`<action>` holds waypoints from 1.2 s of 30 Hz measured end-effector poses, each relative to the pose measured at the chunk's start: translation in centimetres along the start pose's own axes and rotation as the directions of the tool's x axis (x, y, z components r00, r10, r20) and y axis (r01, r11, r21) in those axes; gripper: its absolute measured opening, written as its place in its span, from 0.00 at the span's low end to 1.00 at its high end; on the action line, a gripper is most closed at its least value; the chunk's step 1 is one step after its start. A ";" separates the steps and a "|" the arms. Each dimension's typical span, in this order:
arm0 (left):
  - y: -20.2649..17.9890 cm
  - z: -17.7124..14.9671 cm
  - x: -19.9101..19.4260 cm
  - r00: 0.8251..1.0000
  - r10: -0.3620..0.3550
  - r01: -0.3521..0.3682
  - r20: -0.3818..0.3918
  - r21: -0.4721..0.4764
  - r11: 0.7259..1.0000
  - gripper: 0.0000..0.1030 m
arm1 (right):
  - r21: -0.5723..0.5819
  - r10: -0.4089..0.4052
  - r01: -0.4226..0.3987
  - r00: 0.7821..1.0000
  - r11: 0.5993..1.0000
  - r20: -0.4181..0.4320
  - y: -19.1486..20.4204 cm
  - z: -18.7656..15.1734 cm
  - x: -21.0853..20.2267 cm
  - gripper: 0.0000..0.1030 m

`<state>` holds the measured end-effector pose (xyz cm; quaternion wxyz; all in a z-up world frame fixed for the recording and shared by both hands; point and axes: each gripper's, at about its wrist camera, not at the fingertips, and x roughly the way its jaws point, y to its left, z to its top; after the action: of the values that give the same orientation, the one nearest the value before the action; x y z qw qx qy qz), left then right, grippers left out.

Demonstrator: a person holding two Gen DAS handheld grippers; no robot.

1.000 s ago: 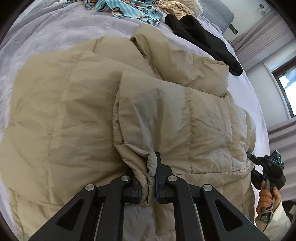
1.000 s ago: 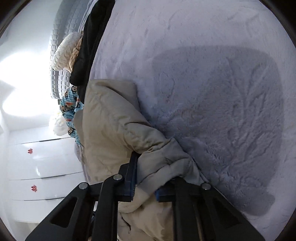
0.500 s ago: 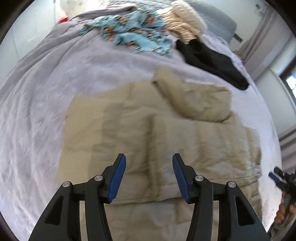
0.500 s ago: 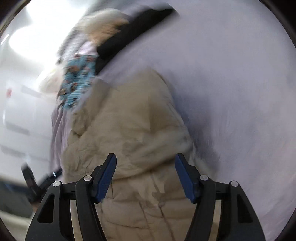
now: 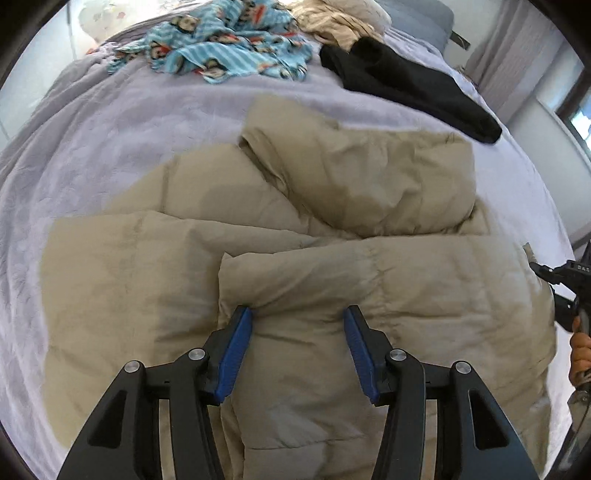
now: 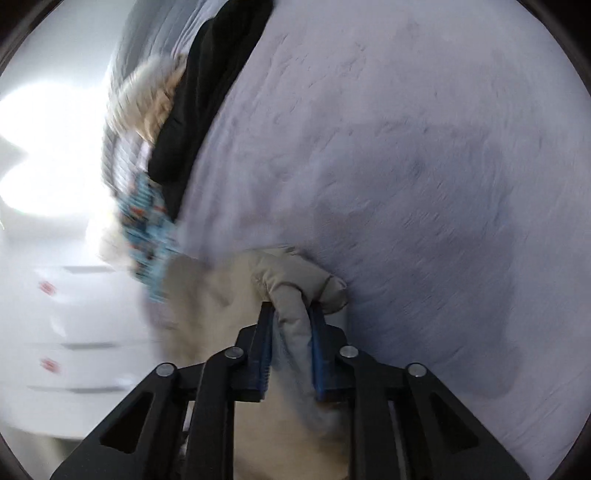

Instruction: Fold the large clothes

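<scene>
A beige quilted jacket [image 5: 332,258] lies partly folded on the bed, one sleeve laid across its upper part. My left gripper [image 5: 297,317] points steeply down at it, open, its blue pads straddling a puffy fold edge without squeezing it. My right gripper [image 6: 291,314] is closing its jaws, and the pads pinch a fold of the jacket [image 6: 291,273] at its edge beside the bedspread. In the left wrist view the right gripper [image 5: 565,280] and the hand [image 5: 580,350] holding it show at the far right edge.
A lilac plush bedspread [image 5: 110,140] covers the bed. At the far end lie a blue patterned cloth [image 5: 221,48], a cream knit garment [image 5: 343,22] and a black garment [image 5: 406,92]. White drawers [image 6: 55,332] stand beyond the bed, blurred.
My left gripper let go of the jacket fold, opened and pulled back, then came down over the folded edge. My right gripper released, opened, shifted, and has closed on another fold.
</scene>
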<state>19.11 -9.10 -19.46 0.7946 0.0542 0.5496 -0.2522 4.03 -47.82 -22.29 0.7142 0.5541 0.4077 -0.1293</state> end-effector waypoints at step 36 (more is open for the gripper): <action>0.3 -7.0 -5.0 0.975 0.222 -0.222 -0.013 0.030 0.975 0.53 | -0.419 -0.345 0.374 0.927 0.827 0.147 3.2 -12.3 -5.9 0.18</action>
<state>11.98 -4.64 -17.75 0.8125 0.1285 0.5428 -0.1692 -3.10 -37.20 -16.42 0.7963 0.2871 0.4998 -0.1838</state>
